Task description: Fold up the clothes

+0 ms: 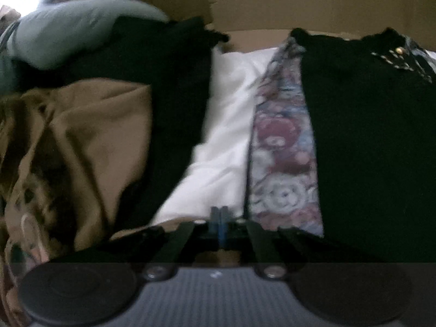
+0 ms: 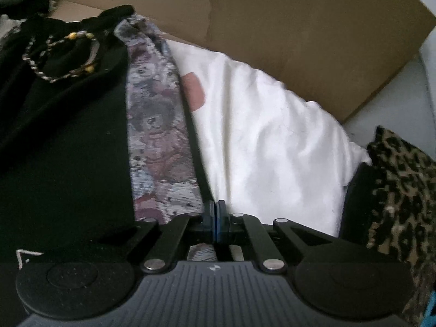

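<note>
While both grippers sit low over the clothes, their jaws are drawn together: the left gripper (image 1: 219,214) shows its blue pads touching with nothing visibly between them, and the right gripper (image 2: 217,214) looks the same, pads pressed flat on each other. Whether a thin edge of cloth is pinched in either is too fine to tell.

Just ahead of both lies the teddy-bear print cloth (image 2: 158,125), a long strip running away from the fingers, with a black garment (image 2: 62,136) beside it on one side and white fabric (image 2: 259,136) on the other. The black piece carries a gold-beaded chain trim (image 2: 62,57) near its far end.

To fold well, I judge the jaws should open first, then take one layer only at the near hem, each gripper at a matching corner, so the strip lifts level and does not drag its neighbours.

Farther left, tan cloth (image 1: 90,125) and a grey-green garment (image 1: 68,32) are heaped; at the right edge sits leopard-print fabric (image 2: 403,190). Behind all stands a cardboard wall (image 2: 299,32). The left view is blurred, garment outlines run off-frame, and what lies under the piles is hidden.
</note>
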Demonstrator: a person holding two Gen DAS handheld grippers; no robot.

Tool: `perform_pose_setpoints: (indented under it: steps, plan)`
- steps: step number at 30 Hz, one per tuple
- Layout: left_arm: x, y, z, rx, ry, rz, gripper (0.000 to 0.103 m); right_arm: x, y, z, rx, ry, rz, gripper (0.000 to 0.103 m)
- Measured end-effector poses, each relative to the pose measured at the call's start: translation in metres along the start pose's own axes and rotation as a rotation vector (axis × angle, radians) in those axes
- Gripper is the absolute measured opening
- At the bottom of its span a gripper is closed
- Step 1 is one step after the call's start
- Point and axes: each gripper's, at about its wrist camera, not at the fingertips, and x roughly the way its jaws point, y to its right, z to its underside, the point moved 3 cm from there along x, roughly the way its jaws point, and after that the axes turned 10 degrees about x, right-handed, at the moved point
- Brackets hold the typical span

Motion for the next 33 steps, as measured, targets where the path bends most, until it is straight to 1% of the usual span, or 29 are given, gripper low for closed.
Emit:
perform_pose_setpoints:
  steps: [2, 3, 4, 7, 9, 12, 15, 20, 21, 22, 24, 27, 30, 33]
  plan:
    - [-0.003, -0.005, 0.002, -0.007, -0.007, -0.011, 0.002, 0.000, 0.006, 0.001, 0.010, 0.011, 0.058, 0.000]
    - [-0.010, -0.005, 0.002, -0.013, 0.012, -0.002, 0.003, -0.005, 0.010, 0.000, 0.031, 0.022, 0.050, 0.000]
    - [-0.017, -0.005, 0.002, -0.021, 0.032, 0.009, 0.004, -0.011, 0.014, 0.000, 0.053, 0.035, 0.030, 0.000]
    - [-0.031, 0.002, 0.005, -0.039, 0.050, 0.032, 0.007, -0.036, 0.017, -0.001, 0.064, 0.080, -0.013, 0.000]
    - [-0.040, 0.007, 0.006, -0.052, 0.062, 0.047, 0.011, -0.049, 0.015, 0.000, 0.073, 0.094, -0.048, 0.000]
    - [-0.054, 0.014, 0.009, -0.070, 0.079, 0.069, 0.012, -0.065, 0.011, 0.007, 0.074, 0.108, -0.099, 0.002]
    - [-0.068, 0.020, 0.012, -0.089, 0.096, 0.092, 0.012, -0.065, 0.001, 0.020, 0.048, 0.090, -0.117, 0.003]
    - [-0.057, 0.035, 0.034, -0.111, 0.060, 0.113, 0.012, -0.054, -0.014, 0.044, 0.052, 0.033, -0.177, 0.004]
    - [-0.053, 0.034, 0.039, -0.113, 0.049, 0.103, 0.012, -0.053, -0.018, 0.049, 0.045, 0.024, -0.189, 0.008]
    - [-0.048, 0.034, 0.044, -0.115, 0.038, 0.091, 0.012, -0.053, -0.023, 0.055, 0.028, 0.024, -0.192, 0.022]
    - [-0.044, 0.029, 0.053, -0.124, 0.015, 0.076, 0.013, -0.050, -0.027, 0.066, 0.006, 0.029, -0.176, 0.029]
    - [-0.045, 0.022, 0.065, -0.141, -0.004, 0.067, 0.014, -0.047, -0.026, 0.078, 0.017, 0.035, -0.150, 0.032]
    - [-0.047, 0.016, 0.075, -0.151, -0.011, 0.071, 0.013, -0.049, -0.024, 0.081, 0.033, 0.044, -0.142, 0.033]
    - [-0.050, 0.019, 0.072, -0.088, -0.045, 0.075, 0.013, -0.051, -0.021, 0.082, 0.013, 0.036, -0.145, 0.035]
